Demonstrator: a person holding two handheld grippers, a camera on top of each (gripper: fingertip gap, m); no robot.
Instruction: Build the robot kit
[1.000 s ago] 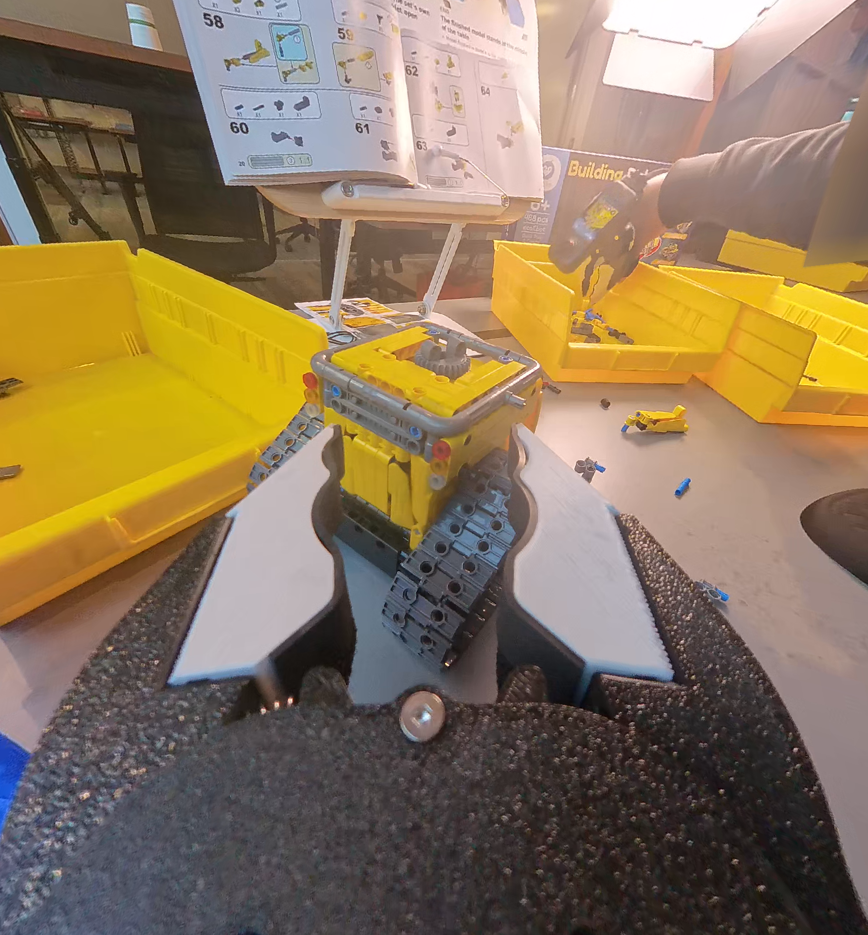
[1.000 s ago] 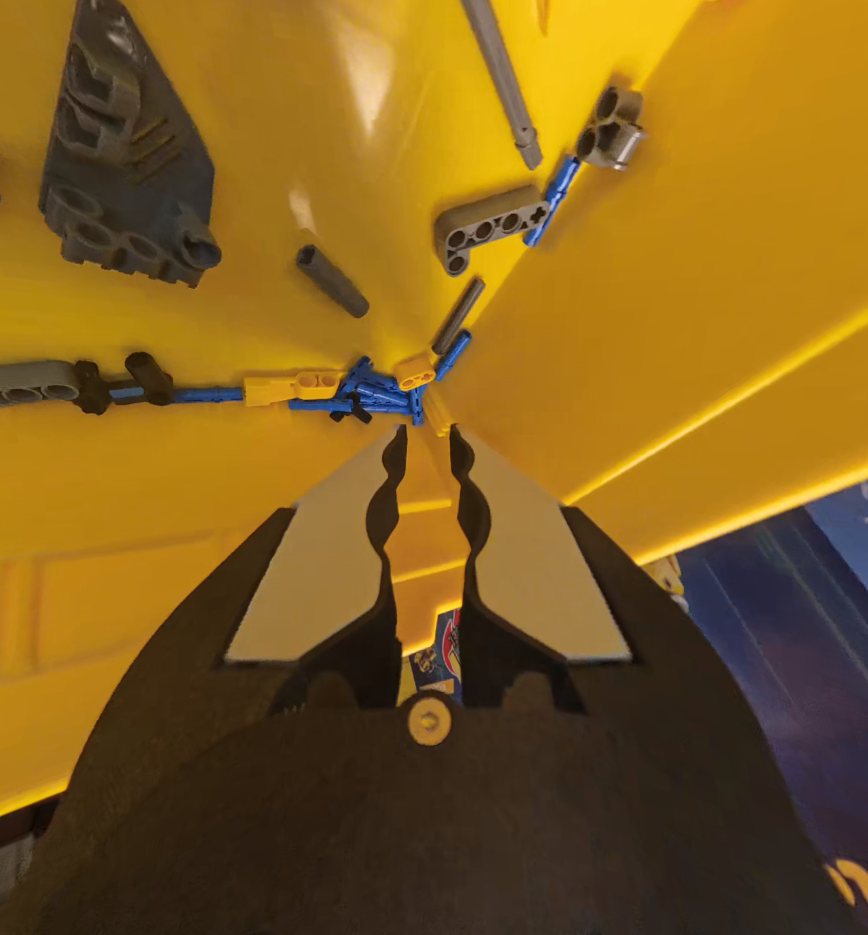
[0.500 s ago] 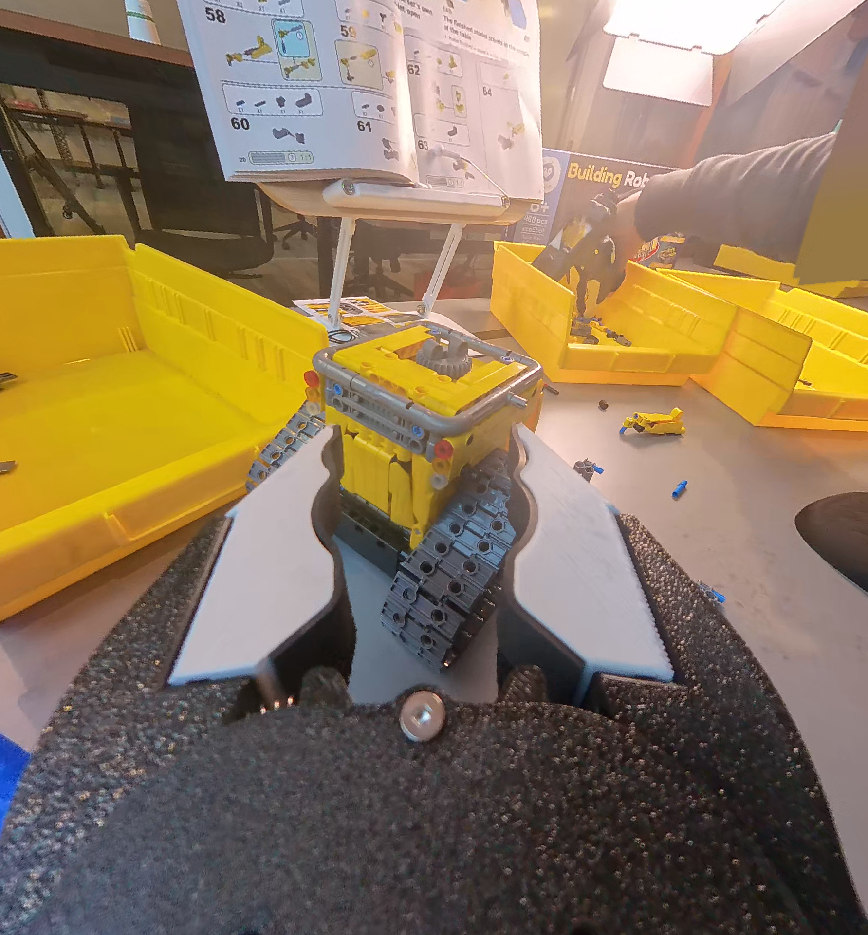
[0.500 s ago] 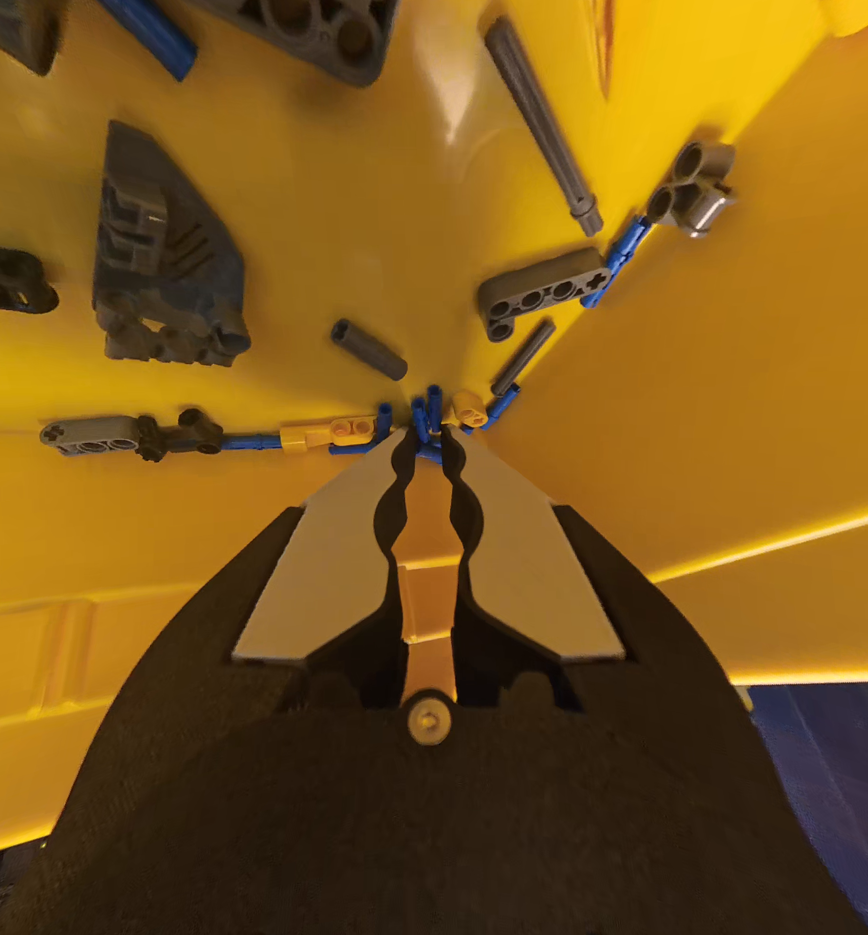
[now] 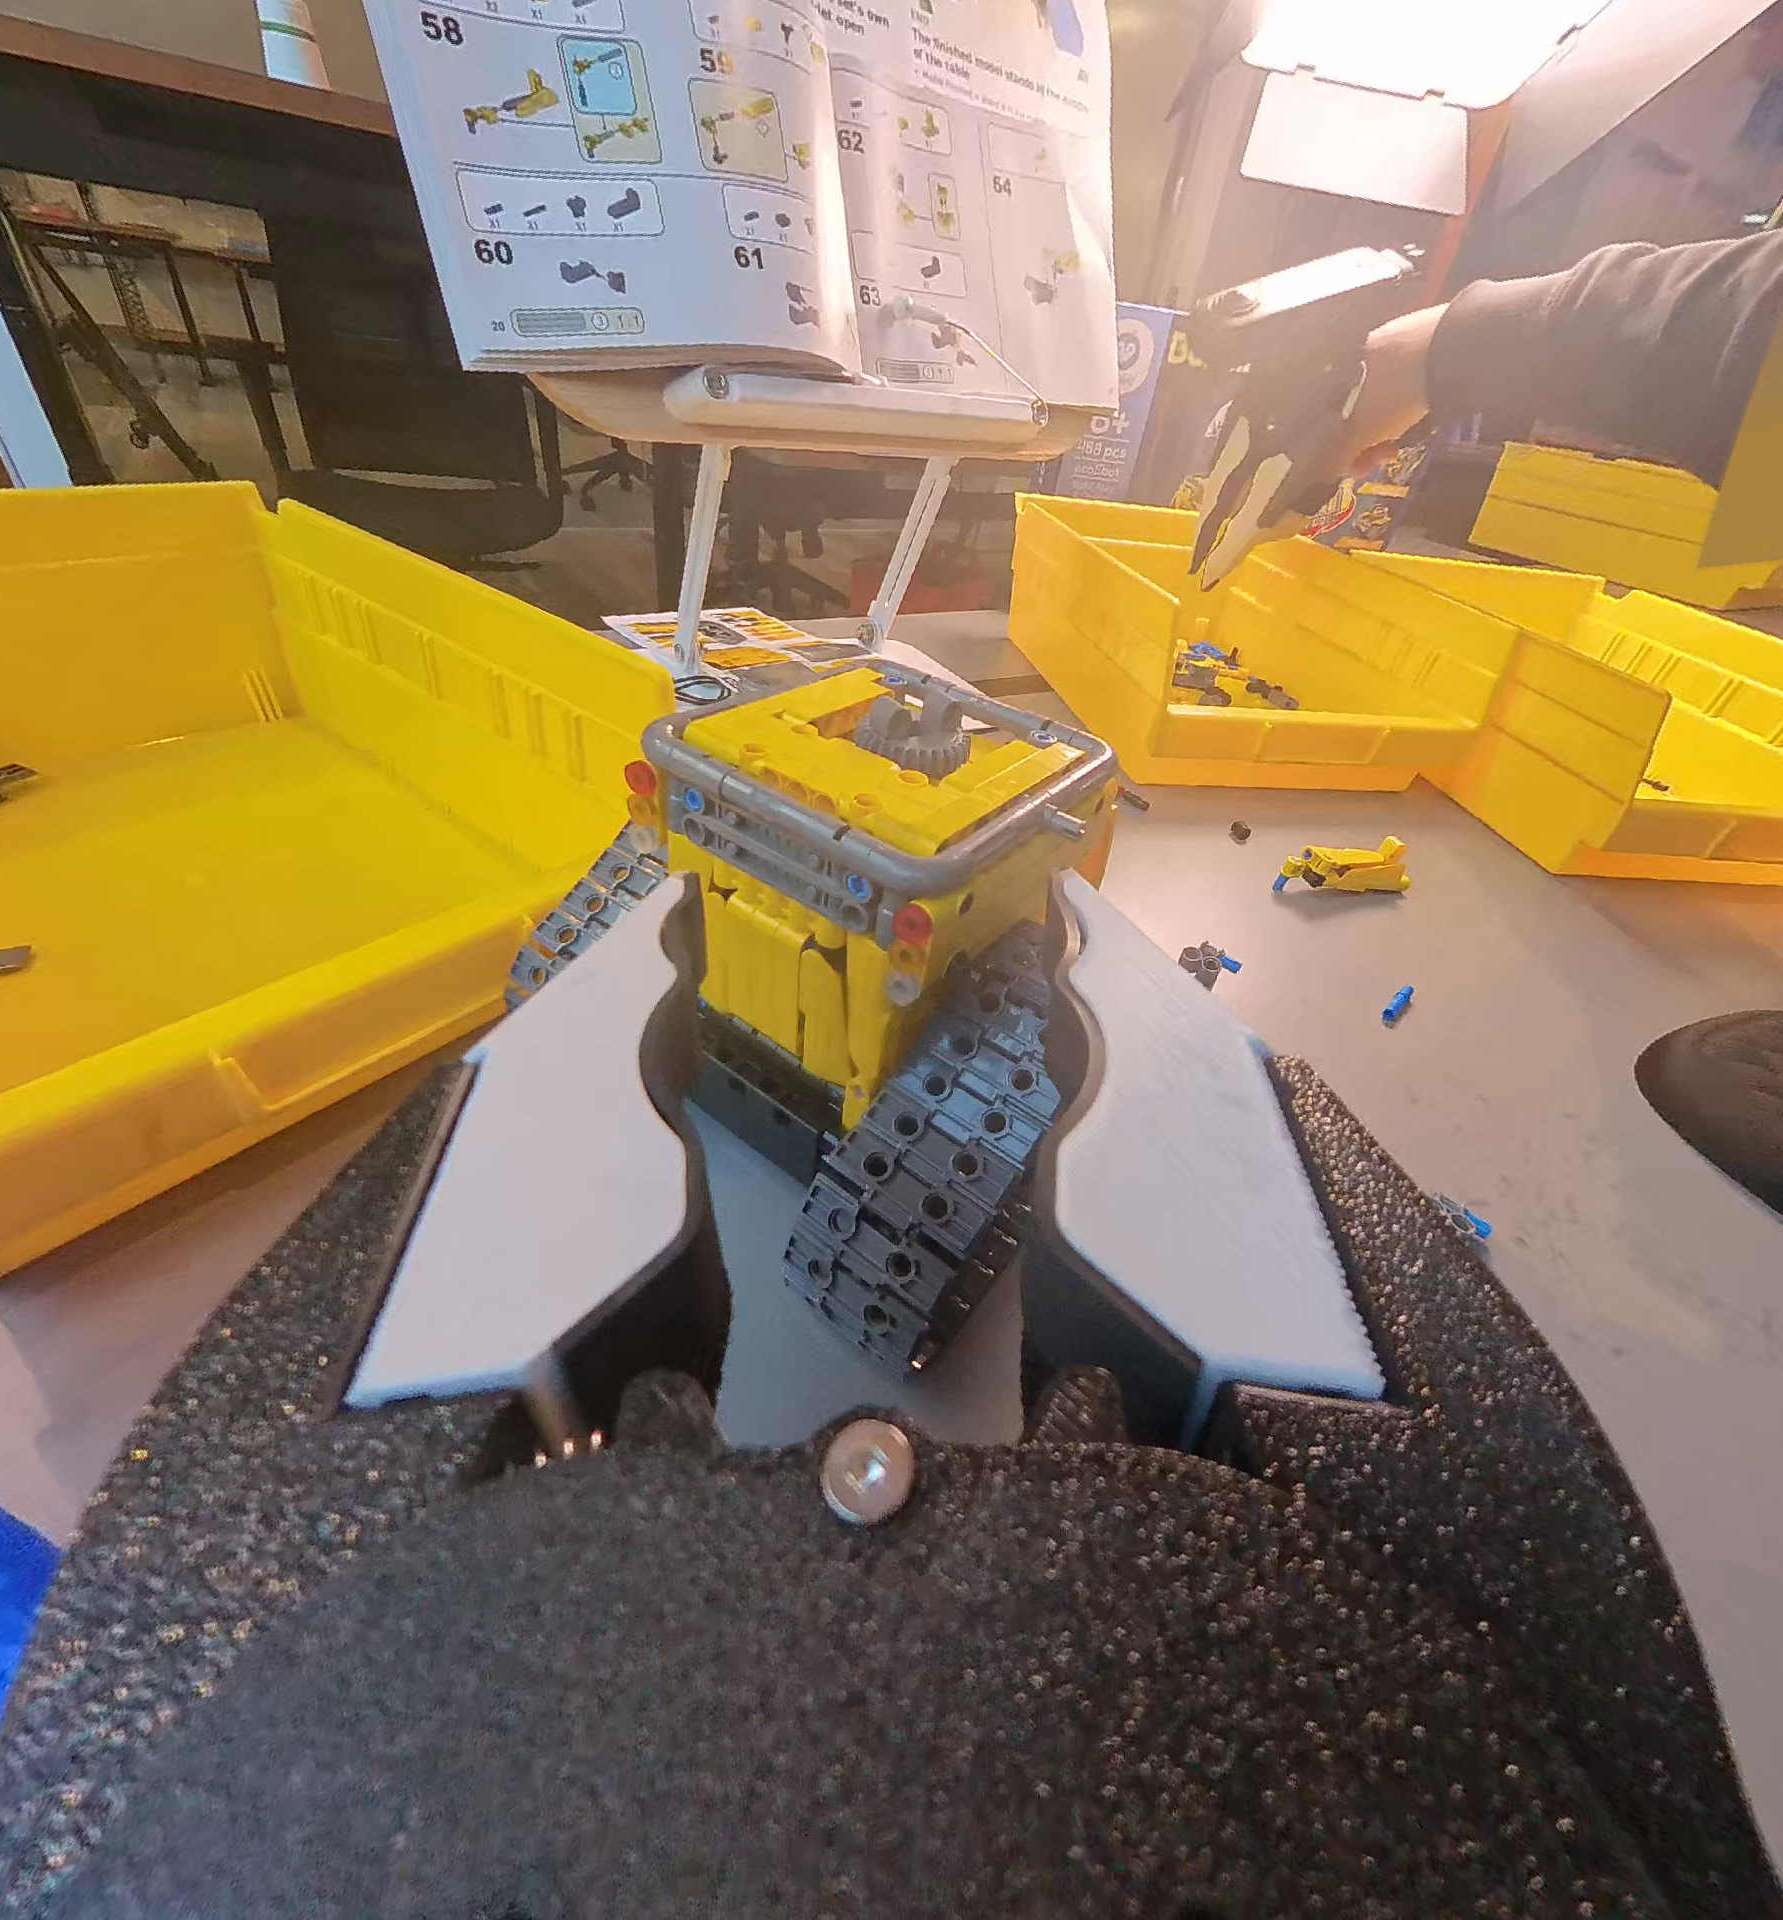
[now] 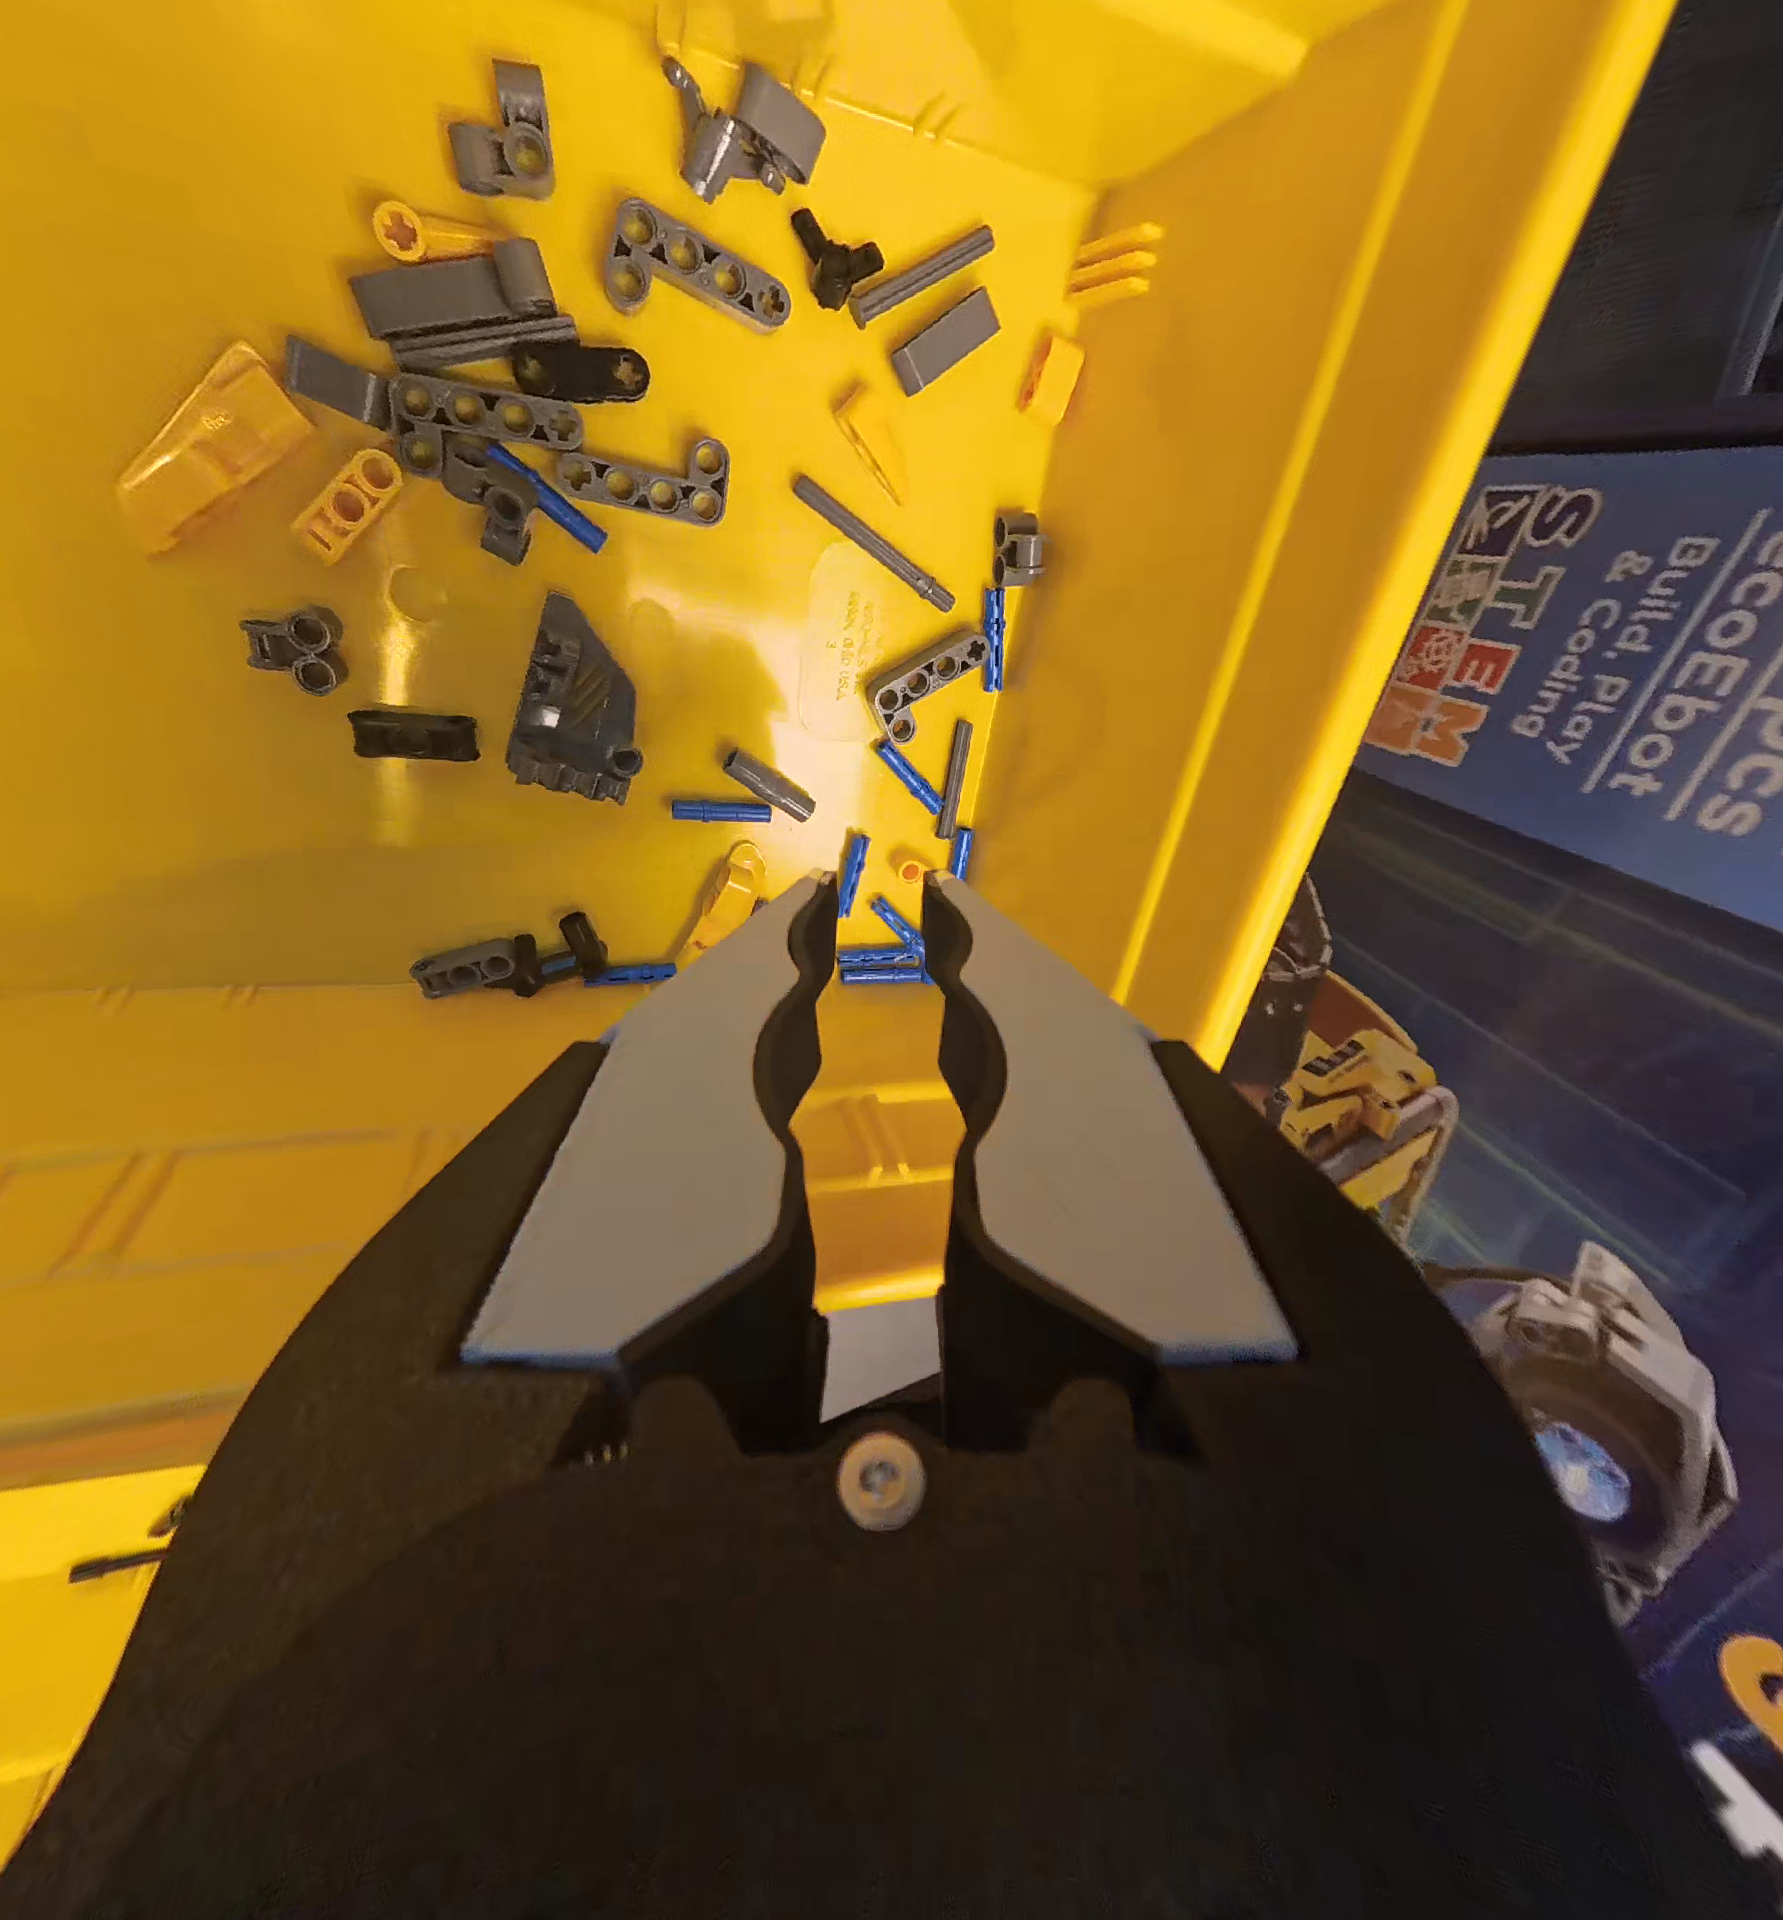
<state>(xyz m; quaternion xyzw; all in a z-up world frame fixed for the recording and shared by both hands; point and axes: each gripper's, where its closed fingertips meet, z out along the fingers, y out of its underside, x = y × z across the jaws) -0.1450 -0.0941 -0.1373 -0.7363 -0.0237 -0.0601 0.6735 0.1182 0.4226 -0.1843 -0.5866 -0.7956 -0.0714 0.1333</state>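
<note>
My left gripper (image 5: 866, 914) is shut on a yellow tracked robot model (image 5: 866, 821) that stands on the grey table. One finger is against the yellow body, the other against the grey track (image 5: 928, 1174). My right gripper (image 6: 876, 883) is slightly open and empty. It hangs above the corner of a yellow bin (image 6: 1178, 520) holding several loose grey, black, yellow and blue parts. A cluster of blue pins (image 6: 882, 961) lies just under its tips. The left wrist view shows the right gripper (image 5: 1235, 520) held by a dark-sleeved arm above that bin (image 5: 1084, 623).
A large yellow bin (image 5: 243, 1039) stands at the left. An open instruction booklet (image 5: 762, 187) sits on a stand behind the model. More yellow bins (image 5: 1593, 748) are at the right. A small yellow subassembly (image 5: 1344, 868) and loose pins lie on the table. A blue box (image 6: 1593, 831) stands beside the bin. About 60 cm separates my left fingertips from my right. It is some 7 cm from my left tips to the grey track (image 5: 928, 1174).
My right gripper dipped into the bin corner with its jaws narrowed over the blue pins, then rose well above the bin with its jaws slightly wider and empty. My left gripper stays on the model.
</note>
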